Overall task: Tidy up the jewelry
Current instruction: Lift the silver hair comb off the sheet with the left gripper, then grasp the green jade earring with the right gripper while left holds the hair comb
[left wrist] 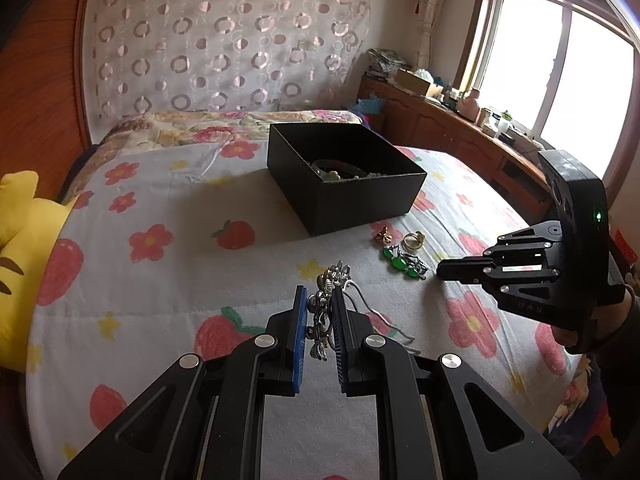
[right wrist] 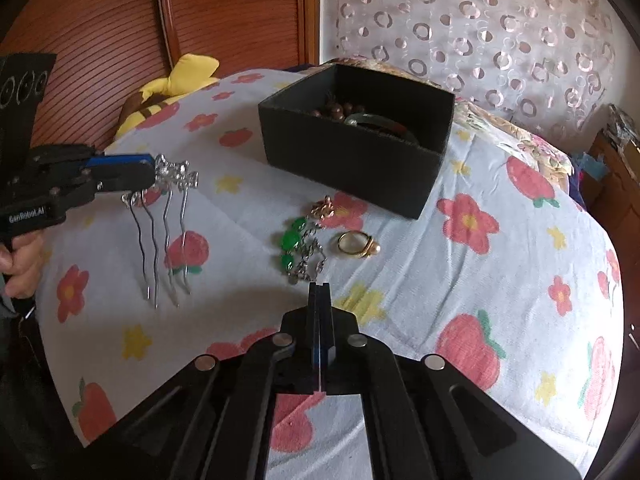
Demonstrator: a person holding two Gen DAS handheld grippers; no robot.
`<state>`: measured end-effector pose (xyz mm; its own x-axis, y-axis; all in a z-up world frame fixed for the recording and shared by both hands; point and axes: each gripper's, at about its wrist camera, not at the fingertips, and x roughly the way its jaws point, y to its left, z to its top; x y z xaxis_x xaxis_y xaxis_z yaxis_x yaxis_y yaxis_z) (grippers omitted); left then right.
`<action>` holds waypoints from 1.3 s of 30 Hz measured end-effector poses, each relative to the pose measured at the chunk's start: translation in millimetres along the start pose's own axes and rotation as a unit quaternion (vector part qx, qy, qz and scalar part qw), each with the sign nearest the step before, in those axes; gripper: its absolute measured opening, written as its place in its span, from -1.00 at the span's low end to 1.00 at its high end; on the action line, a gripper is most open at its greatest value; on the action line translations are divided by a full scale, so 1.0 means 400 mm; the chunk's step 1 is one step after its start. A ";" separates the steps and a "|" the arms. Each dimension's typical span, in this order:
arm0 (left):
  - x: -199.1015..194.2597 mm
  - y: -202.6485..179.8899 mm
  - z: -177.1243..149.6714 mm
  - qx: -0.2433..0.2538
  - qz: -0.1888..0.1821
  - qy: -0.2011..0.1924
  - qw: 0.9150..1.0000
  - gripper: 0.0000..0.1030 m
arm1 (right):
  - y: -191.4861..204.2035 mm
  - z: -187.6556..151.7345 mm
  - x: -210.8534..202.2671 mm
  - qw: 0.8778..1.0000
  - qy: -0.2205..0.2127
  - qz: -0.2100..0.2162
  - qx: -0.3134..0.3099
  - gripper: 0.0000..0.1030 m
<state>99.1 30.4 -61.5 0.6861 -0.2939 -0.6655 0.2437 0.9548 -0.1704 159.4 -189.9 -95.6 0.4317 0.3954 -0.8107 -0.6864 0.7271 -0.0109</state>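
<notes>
Jewelry lies scattered on a flowered bedspread (right wrist: 500, 272), and the black box (right wrist: 356, 152) on that spread serves as the landmark. Inside the box sit dark wooden beads (right wrist: 334, 111) and a green bangle (right wrist: 376, 121), with pale pieces showing in the left wrist view.

Just in front of the box, on the cloth, rests a small gold flower brooch (right wrist: 323, 207). A little farther from the box lie a green stone bracelet (right wrist: 298, 246) with a silver chain and, beside it, a gold ring (right wrist: 357, 244) with a pearl. These three sit close together but apart from the box wall.

The left gripper (left wrist: 320, 300) is clamped on a silver hair comb (right wrist: 168, 208), pinching its ornate top between the blue pads; the comb is held off the cloth, well to the left of the box, and its four wavy prongs hang downward.

The right gripper (right wrist: 319, 286) has its fingers pressed together with nothing between them. It hovers in front of the box, its tip just beside the near end of the green bracelet's chain.

A yellow plush toy (right wrist: 176, 84) lies beyond the box's left side, against the wooden headboard (right wrist: 100, 40).
</notes>
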 end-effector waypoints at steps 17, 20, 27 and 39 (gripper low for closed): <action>0.004 0.012 -0.003 -0.007 0.000 -0.001 1.000 -0.79 | 0.045 0.083 0.042 1.000 -0.009 0.021 -0.013 -0.76; 0.006 0.014 -0.004 -0.007 0.000 -0.001 1.000 -0.78 | 0.048 0.087 0.049 1.000 -0.002 0.025 -0.018 -0.58; 0.007 0.016 -0.007 -0.008 0.000 0.000 1.000 -0.78 | 0.050 0.112 0.069 1.000 0.005 0.009 -0.020 -0.53; 0.006 0.017 -0.006 -0.008 0.000 -0.001 1.000 -0.78 | 0.046 0.130 0.088 0.999 0.006 -0.011 -0.034 -0.53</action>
<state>100.7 36.4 -65.9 0.6869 -0.2940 -0.6647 0.2329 0.9554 -0.1819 192.2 -133.5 -94.0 0.4398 0.3728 -0.8170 -0.7156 0.6951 -0.0680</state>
